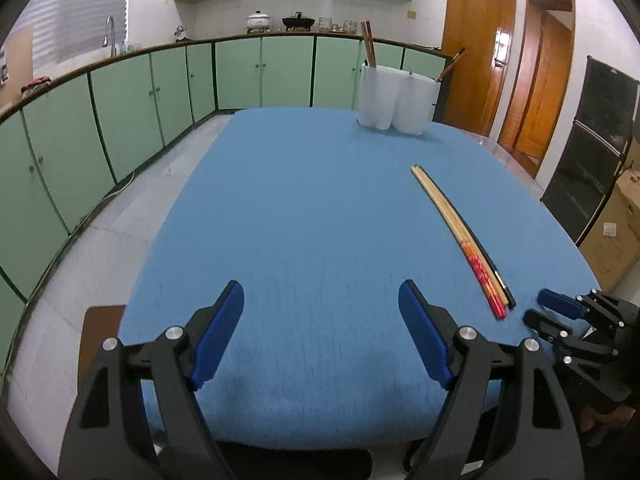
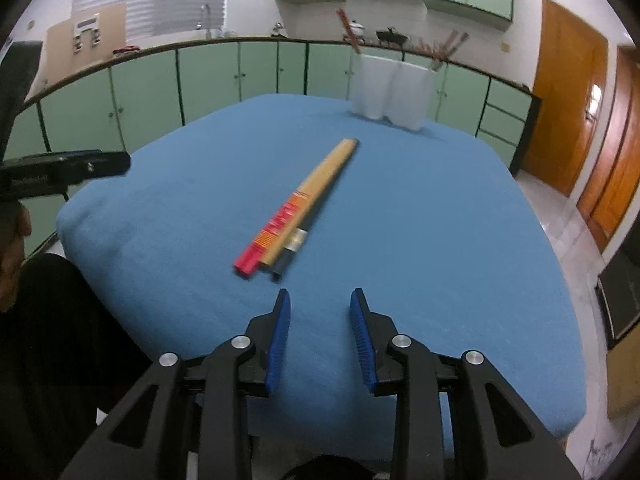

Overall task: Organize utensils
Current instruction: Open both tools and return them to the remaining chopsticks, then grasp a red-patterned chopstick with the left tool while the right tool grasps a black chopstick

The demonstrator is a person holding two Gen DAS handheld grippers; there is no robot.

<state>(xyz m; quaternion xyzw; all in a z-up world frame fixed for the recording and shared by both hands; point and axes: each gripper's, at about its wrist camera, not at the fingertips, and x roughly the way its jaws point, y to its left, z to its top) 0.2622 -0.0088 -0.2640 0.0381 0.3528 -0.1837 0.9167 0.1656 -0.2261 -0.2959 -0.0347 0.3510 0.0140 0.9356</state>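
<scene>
Nearest the left wrist camera, the left gripper (image 1: 321,334), black-armed with two blue pads, hangs over the near edge of a table covered in a plain blue cloth (image 1: 304,208), its jaws spread wide with only bare cloth between them. Toward the right on that cloth lies a bundle of three chopsticks (image 1: 464,240), side by side and touching: one with a red patterned handle, one plain pale wood, one dark with a silver band. Their thick ends point toward the near edge and their thin ends toward the far side. Just right of those thick ends, the right gripper (image 2: 320,342) hovers near them without touching; in its own view its two blue pads stand partly apart, released, holding nothing, with the chopsticks lying just ahead of its tips. At the far right part of the table stands a white plastic utensil holder (image 1: 396,98) made of two joined rounded cups, each with brown chopsticks leaning out of it; their number is too small to count. Around the table is a kitchen: a long run of pale green cabinets (image 1: 168,80) under a dark counter curves along the left and back, with a tap, a white pot and a black pan on top, and two brown wooden doors (image 1: 504,68) on the right.
</scene>
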